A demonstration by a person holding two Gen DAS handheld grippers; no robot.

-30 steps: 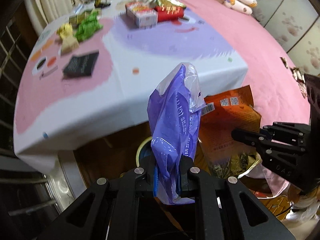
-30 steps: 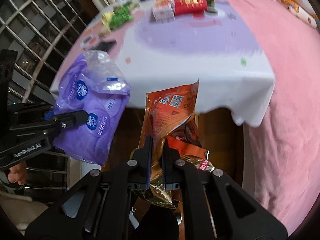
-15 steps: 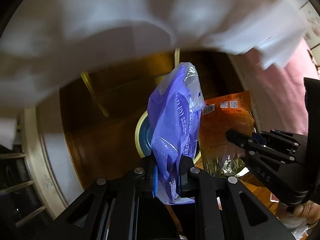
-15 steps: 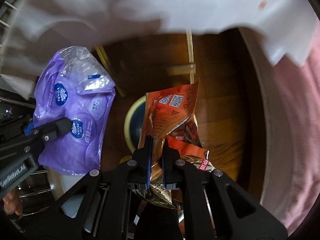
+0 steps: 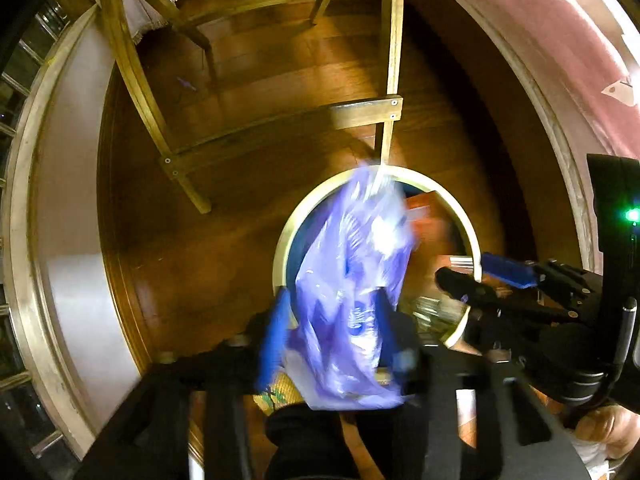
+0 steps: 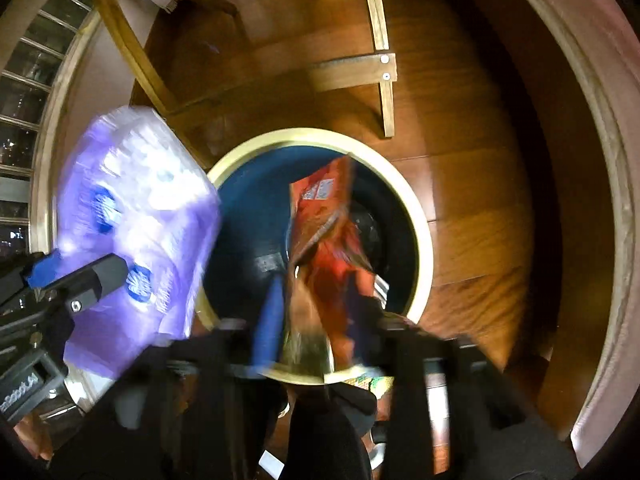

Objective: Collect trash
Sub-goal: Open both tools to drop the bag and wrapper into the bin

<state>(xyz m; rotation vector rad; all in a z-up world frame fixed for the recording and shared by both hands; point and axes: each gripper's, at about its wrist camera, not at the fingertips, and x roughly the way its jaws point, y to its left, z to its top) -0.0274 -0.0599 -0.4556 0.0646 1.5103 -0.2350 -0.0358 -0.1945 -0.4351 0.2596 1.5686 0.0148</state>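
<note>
Left wrist view: left gripper (image 5: 334,332) above the round bin (image 5: 286,240), jaws just been opening, now spread, blue pads clear of the purple plastic bag (image 5: 356,280) hanging between them, over the bin's rim. Right wrist view: right gripper (image 6: 316,312) likewise just opened, jaws apart, orange snack wrapper (image 6: 324,236) loose between them, above the bin's dark interior. Wooden floor (image 6: 472,160) all round the bin.
</note>
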